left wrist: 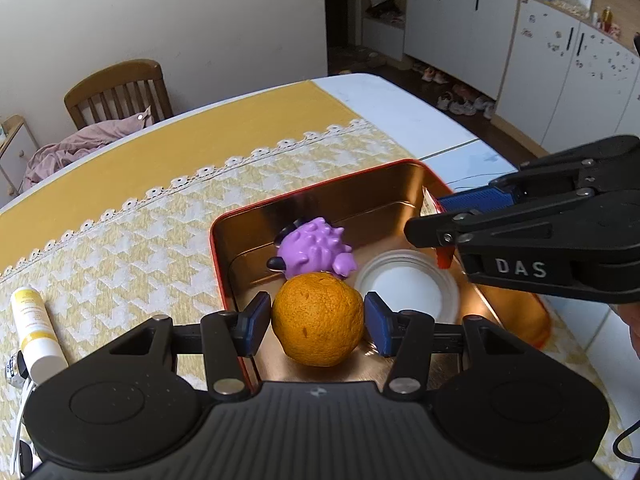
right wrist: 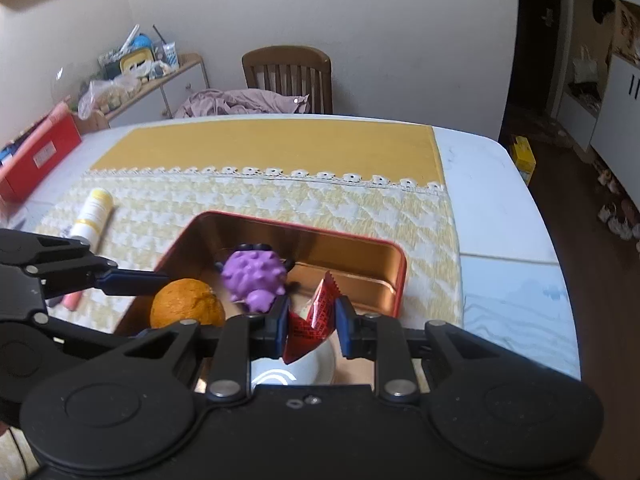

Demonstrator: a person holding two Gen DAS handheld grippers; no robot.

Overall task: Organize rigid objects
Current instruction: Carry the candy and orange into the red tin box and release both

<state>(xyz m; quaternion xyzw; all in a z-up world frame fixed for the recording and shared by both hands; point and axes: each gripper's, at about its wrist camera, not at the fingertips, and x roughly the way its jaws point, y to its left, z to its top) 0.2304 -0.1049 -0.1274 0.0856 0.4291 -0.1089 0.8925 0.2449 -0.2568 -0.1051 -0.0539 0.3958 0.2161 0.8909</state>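
A red-rimmed metal tin [left wrist: 320, 196] [right wrist: 360, 276] sits on the patterned cloth. It holds a purple spiky toy [left wrist: 314, 249] [right wrist: 254, 276] and a white round lid [left wrist: 404, 286] [right wrist: 316, 364]. My left gripper [left wrist: 318, 318] is closed on an orange [left wrist: 319, 318] [right wrist: 186, 302], held low inside the tin. My right gripper [right wrist: 312, 322] [left wrist: 434, 236] is shut on a red snack packet [right wrist: 314, 318], just above the lid. A white and yellow tube [left wrist: 34, 326] [right wrist: 92, 210] lies on the cloth left of the tin.
A pink object [right wrist: 72, 300] lies on the cloth by the tin's left side. A red box [right wrist: 36, 152] sits at the table's far left. A wooden chair [right wrist: 288, 76] with pink fabric stands behind the table. The two grippers are close together over the tin.
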